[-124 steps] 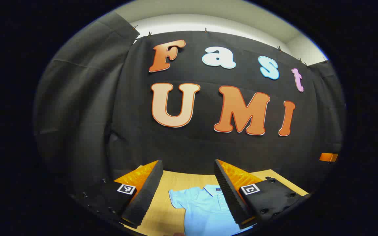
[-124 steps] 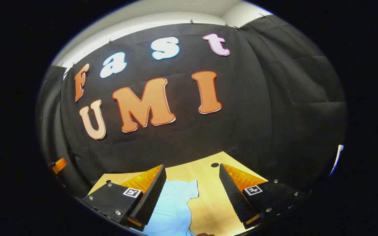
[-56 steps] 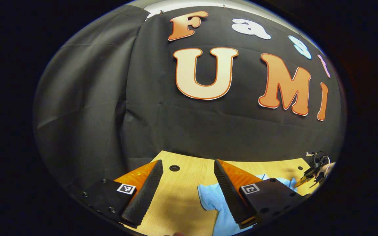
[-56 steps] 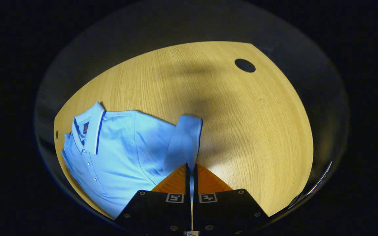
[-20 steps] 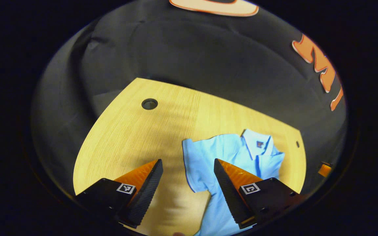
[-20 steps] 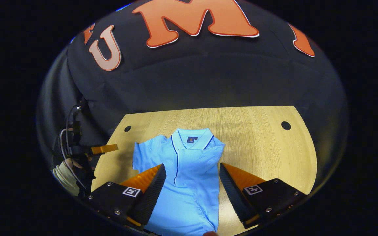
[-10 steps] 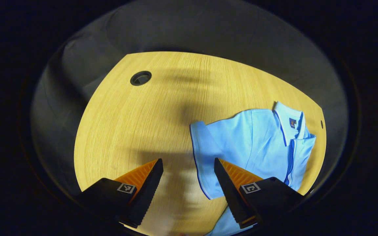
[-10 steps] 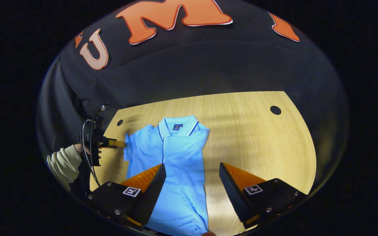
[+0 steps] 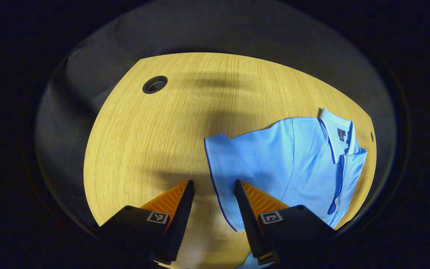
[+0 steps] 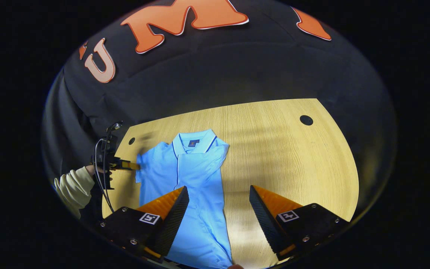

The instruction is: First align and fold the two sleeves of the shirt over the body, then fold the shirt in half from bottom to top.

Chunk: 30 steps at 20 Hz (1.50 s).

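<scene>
between left claw [image 9: 211, 186] fingers, shirt [image 9: 289, 164] sleeve edge, fingers apart

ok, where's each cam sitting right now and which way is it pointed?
Left gripper view: rides the left gripper, tilted down at the table and the shirt's unfolded sleeve; its own fingers frame the sleeve hem.
Right gripper view: rides the right gripper, looking across the shirt toward the wall; the left gripper and a sleeved hand show farther off.
Shared: shirt, table.
</scene>
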Each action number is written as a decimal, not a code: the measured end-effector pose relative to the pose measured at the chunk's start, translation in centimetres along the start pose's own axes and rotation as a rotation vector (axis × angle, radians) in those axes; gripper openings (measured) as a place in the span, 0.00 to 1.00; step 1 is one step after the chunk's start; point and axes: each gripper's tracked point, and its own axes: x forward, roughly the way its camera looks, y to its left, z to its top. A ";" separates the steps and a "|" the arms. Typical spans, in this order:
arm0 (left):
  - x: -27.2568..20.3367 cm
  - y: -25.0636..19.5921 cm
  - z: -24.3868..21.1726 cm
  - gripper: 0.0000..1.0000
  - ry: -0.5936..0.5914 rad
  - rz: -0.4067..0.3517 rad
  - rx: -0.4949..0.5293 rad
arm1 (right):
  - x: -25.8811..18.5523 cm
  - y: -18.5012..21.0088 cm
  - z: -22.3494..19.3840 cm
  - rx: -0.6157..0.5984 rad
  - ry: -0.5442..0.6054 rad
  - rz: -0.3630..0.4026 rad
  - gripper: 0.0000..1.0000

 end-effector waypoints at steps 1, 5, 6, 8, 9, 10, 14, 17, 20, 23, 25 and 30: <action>0.9 0.0 -0.1 0.74 -0.005 -0.001 0.001 | 0.2 -0.2 -0.1 0.004 0.003 -0.001 0.99; -0.8 -1.4 -0.5 0.12 0.009 -0.022 -0.015 | 0.1 -0.8 -0.5 0.012 0.008 -0.004 0.99; -1.4 -1.9 -0.3 0.12 0.000 -0.029 -0.009 | -0.1 -0.9 -0.5 0.013 0.004 -0.003 0.99; -3.3 -3.0 0.7 0.12 -0.049 -0.033 0.030 | -0.4 -1.3 -0.6 0.014 -0.002 -0.002 0.99; -4.2 -3.5 1.2 0.12 -0.074 -0.029 0.059 | -0.5 -1.4 -0.6 0.014 -0.005 0.000 0.99; -5.3 -4.3 1.7 0.12 -0.096 -0.030 0.087 | -0.7 -1.6 -0.6 0.016 -0.010 0.003 0.98; -10.3 -11.0 2.6 0.12 -0.180 -0.099 0.194 | -1.6 -2.5 -0.8 0.023 -0.028 0.015 0.98; -12.7 -17.6 2.1 0.12 -0.197 -0.171 0.260 | -2.7 -4.2 -1.6 0.038 -0.037 0.011 0.98; -12.9 -22.8 0.8 0.12 -0.180 -0.219 0.304 | -3.9 -6.2 -2.5 0.071 -0.043 -0.001 0.98; -12.5 -26.6 -0.4 0.12 -0.162 -0.233 0.341 | -5.1 -8.3 -3.5 0.101 -0.050 -0.019 0.99; -12.1 -29.0 -1.2 0.12 -0.151 -0.234 0.372 | -5.6 -9.4 -4.1 0.117 -0.051 -0.030 0.98; -11.6 -33.1 -3.3 0.34 -0.142 -0.278 0.405 | -6.4 -11.0 -5.7 0.144 -0.034 -0.053 0.99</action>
